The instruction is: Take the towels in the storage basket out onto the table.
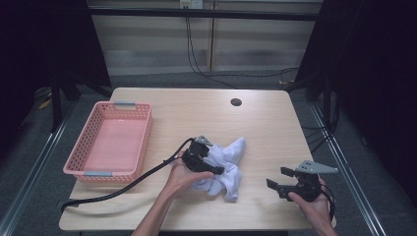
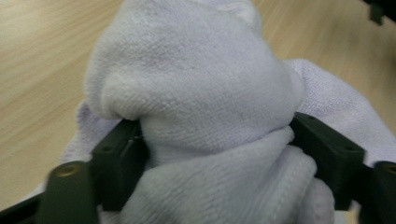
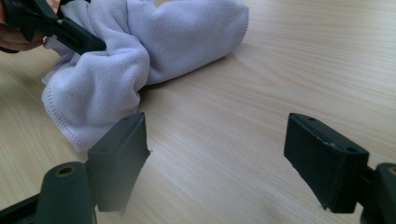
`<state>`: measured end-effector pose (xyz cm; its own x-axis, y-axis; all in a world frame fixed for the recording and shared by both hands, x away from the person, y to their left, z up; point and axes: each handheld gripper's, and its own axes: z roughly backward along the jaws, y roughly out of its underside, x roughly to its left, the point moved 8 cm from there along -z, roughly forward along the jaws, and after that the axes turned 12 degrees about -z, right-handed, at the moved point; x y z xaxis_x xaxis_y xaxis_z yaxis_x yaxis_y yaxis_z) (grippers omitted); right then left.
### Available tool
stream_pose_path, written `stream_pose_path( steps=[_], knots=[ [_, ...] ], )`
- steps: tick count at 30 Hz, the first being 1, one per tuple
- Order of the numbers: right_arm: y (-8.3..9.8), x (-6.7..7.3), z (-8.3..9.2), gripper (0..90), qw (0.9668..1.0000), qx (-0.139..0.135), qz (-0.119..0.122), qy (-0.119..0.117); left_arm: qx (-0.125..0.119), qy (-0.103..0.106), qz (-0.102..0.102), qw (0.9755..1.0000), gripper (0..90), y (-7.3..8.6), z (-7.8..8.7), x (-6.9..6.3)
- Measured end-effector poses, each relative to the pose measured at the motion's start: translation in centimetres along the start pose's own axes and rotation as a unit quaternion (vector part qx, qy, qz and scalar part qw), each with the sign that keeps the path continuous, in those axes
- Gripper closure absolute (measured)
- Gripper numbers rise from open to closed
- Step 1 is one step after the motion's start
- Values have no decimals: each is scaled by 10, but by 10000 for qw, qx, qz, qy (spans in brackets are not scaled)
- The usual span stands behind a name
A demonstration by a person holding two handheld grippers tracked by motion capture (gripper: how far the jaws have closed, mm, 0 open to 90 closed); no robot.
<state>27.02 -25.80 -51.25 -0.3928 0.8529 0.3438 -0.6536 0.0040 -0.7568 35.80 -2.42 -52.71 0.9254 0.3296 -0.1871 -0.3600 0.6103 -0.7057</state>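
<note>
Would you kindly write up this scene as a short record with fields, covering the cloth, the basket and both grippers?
cloth: crumpled white terry towel, lying on the light wooden table
left gripper: jaws wide, down over the towel, a fold bunched between them
right gripper: open, nothing between its jaws, to the right of the towel and apart from it
basket: pink plastic lattice basket, on the table's left side, nothing inside

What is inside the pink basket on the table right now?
Nothing: the pink basket shows only its own bare pink floor. The white towel lies outside it on the table. The near wall hides a thin strip of floor just behind it.
</note>
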Motion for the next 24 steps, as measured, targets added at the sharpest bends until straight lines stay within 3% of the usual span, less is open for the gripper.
stream_pose_path(
  steps=[3, 4, 6, 9, 11, 14, 17, 18, 21, 22, 24],
  knots=[
    [0, 0, -2, 221, 10000, 23, -6, 17, 40, -134, -15, 9999, 155, -1, 7, 1],
    [0, 0, -2, 221, 10000, 29, -14, -3, -104, -135, 99, 9998, 154, -3, 9, 1],
    [-1, 0, -2, 212, 10000, 18, -34, -13, -323, -61, 38, 9995, 153, -4, 17, 1],
    [-1, 4, -5, 206, 10000, 65, 1, -73, -600, -8, 116, 9981, 155, -5, 33, 6],
    [-2, 8, -7, 203, 9999, 108, 35, -104, -627, -153, 29, 9979, 156, -6, 45, 7],
    [-5, 12, -10, 195, 9998, 90, 89, -147, -723, -154, -14, 9973, 157, -8, 54, 5],
    [-12, 23, -14, 194, 9995, 102, 184, -228, -636, -400, -81, 9971, 158, -6, 69, 2],
    [-12, 23, -14, 194, 9995, 102, 184, -228, -636, -400, -81, 9971, 167, -6, 69, 2],
    [-27, 40, -23, 236, 9985, 68, 367, -406, -875, -413, -146, 9952, 309, -3, 86, -11],
    [-30, 45, -27, 252, 9982, 75, 384, -459, -875, -413, -146, 9952, 292, -3, 86, -11],
    [-34, 49, -31, 265, 9975, 82, 460, -522, -890, -470, -180, 9948, 358, 4, 93, -17]
  ],
)
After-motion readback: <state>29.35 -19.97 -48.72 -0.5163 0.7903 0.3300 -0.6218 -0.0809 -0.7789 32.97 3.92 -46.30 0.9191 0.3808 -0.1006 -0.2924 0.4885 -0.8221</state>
